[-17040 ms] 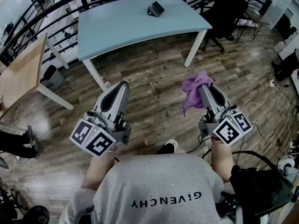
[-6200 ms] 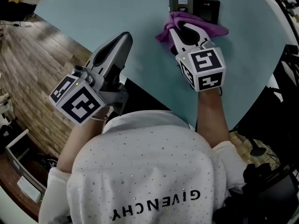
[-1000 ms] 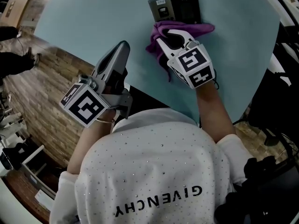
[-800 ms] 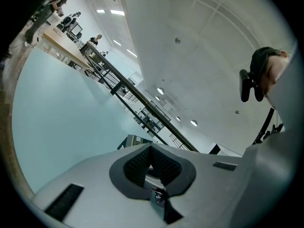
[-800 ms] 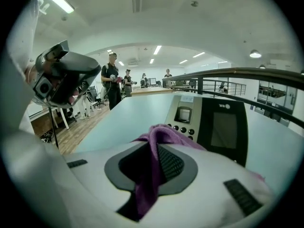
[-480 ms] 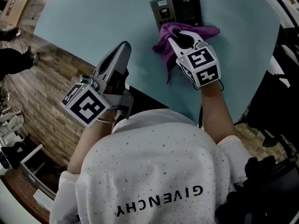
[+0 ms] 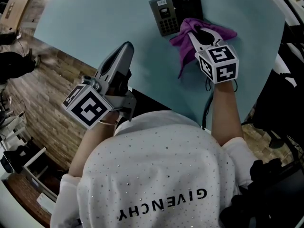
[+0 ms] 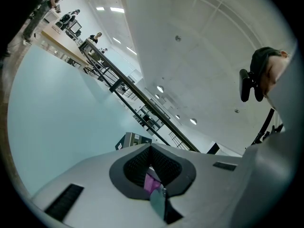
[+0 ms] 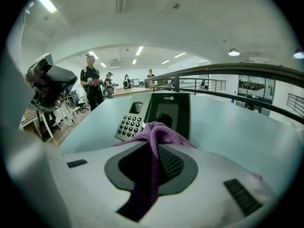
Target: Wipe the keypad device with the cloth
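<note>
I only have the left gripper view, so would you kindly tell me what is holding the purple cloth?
Observer: The right gripper is shut on the purple fabric cloth.
Operator: Thank you. Is the cloth on the device?
Observer: It lies against the dark screen half of the grey keypad device; the buttons are uncovered.
Operator: And where is my own gripper?
Observer: The left gripper points over the near edge of the pale blue table, apart from the device.
</note>
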Available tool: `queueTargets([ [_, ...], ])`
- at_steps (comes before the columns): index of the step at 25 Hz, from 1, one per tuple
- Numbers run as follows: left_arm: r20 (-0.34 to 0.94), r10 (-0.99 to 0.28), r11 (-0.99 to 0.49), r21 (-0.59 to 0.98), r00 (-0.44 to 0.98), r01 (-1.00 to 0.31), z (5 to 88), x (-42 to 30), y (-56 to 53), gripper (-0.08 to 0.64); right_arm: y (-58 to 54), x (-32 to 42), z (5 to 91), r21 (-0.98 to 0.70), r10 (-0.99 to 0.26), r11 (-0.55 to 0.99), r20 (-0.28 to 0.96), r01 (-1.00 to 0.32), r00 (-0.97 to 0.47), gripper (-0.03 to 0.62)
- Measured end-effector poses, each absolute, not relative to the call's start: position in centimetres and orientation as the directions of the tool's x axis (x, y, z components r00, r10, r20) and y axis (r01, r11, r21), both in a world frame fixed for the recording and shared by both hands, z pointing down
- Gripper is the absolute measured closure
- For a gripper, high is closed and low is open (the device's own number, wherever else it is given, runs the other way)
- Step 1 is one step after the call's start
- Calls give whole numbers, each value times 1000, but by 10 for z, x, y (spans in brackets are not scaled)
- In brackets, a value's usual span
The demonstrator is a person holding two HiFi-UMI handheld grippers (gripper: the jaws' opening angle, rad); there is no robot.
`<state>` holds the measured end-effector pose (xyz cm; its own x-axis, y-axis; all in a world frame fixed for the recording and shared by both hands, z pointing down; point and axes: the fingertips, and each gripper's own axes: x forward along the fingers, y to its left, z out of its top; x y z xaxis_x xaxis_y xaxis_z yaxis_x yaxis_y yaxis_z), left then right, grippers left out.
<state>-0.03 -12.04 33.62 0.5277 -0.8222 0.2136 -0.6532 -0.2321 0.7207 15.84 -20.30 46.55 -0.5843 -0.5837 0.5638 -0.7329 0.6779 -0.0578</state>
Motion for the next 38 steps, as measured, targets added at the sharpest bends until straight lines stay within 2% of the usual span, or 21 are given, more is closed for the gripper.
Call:
queueTargets([
  [9,221,-819,-225,725,529,-651,339,0,-120,560,-230,203,472,-87,-643,553,588,-829,-491,538],
  [17,213,-839,-205,729,501,-653,337,-13,-114,560,-250,218,451,23,-660,576,603,-817,-449,538],
  [24,197,-857,-202,723,477,-661,329,-17,-112,560,-296,194,400,-248,-628,586,462,-772,-626,538],
  [30,218,-866,-174,713,450,-679,333,-27,-94,560,-323,181,383,-438,-602,551,381,-710,-702,538],
  [33,223,-863,-165,724,453,-670,336,-27,-89,560,-318,182,395,-545,-600,475,374,-691,-707,537],
  [38,204,-840,-229,707,503,-669,330,-17,-90,560,-295,194,420,-592,-582,416,410,-690,-702,537],
])
